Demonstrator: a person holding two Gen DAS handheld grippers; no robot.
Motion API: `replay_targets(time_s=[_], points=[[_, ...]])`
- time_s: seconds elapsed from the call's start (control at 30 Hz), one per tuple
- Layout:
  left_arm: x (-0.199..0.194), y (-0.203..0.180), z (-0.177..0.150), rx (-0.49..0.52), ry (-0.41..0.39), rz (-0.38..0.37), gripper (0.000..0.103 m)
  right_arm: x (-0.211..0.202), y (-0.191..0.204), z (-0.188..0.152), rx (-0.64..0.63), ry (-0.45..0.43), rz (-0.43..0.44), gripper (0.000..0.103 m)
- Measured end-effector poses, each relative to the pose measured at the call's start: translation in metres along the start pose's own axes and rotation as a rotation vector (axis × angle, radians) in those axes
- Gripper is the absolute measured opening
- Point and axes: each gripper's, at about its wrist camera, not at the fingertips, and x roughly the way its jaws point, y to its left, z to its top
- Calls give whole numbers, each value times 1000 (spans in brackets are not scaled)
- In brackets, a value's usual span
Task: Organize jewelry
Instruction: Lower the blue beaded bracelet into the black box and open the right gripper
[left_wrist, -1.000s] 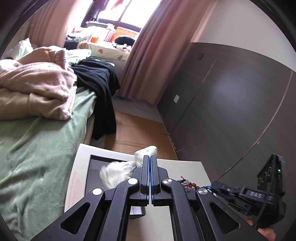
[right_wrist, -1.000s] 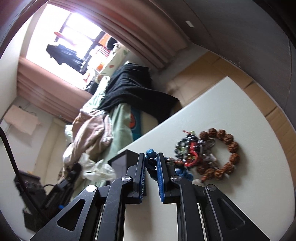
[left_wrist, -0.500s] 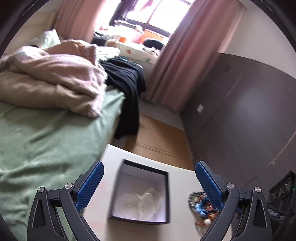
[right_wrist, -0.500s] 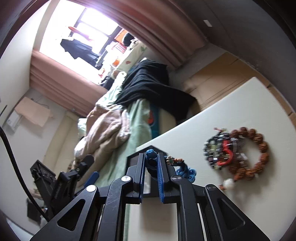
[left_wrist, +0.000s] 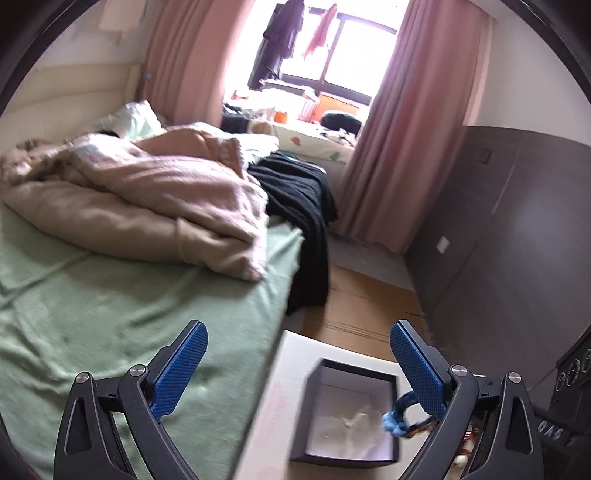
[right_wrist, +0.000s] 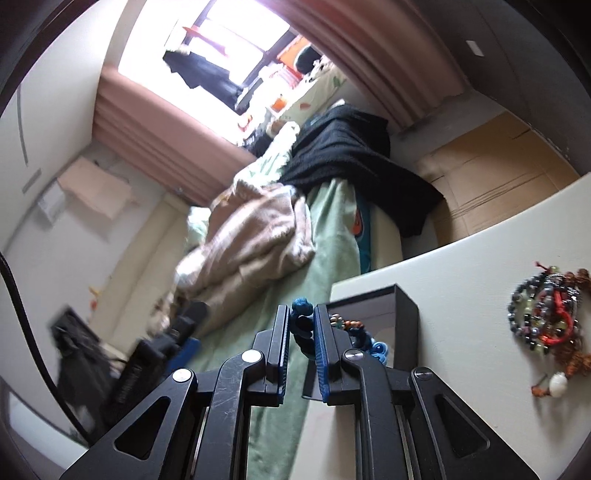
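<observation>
My right gripper (right_wrist: 302, 325) is shut on a blue knotted-cord bracelet (right_wrist: 301, 308) with small beads, held at the left rim of the open black box (right_wrist: 404, 321). In the left wrist view the bracelet (left_wrist: 397, 417) hangs over the right side of the box (left_wrist: 349, 411), which has a pale lining. My left gripper (left_wrist: 295, 363) is wide open and empty, raised above and left of the box. A pile of bead bracelets (right_wrist: 546, 314) lies on the white table (right_wrist: 461, 369) to the right.
A bed with green sheet (left_wrist: 110, 302), a beige blanket (left_wrist: 147, 192) and black clothing (left_wrist: 303, 206) lies beside the table on the left. A dark wardrobe (left_wrist: 517, 221) stands to the right. Cardboard (left_wrist: 369, 302) covers the floor beyond the table.
My left gripper opened, released white wrapping in the box, then rose and swung left. My right gripper carried the blue bracelet from the pile leftward to the box.
</observation>
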Motion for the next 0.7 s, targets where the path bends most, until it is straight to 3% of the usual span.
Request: replay_targets(time_s=[0.07, 0.1, 0.3, 0.5, 0.7], points=[[-3, 5, 1, -15, -16, -9, 99, 17, -1, -4, -5, 80, -14, 59], [-3, 7, 1, -22, -17, -15, 99, 22, -4, -5, 6, 95, -12, 64], [-5, -2, -2, 28, -19, -9, 99, -4, -27, -5, 74, 35, -31, 66], [-11, -21, -7, 71, -36, -58, 99, -52, -47, -1, 125, -57, -114, 69], [-8, -50, -17, 143, 22, -140, 99, -93, -68, 6, 160, -78, -181, 69]])
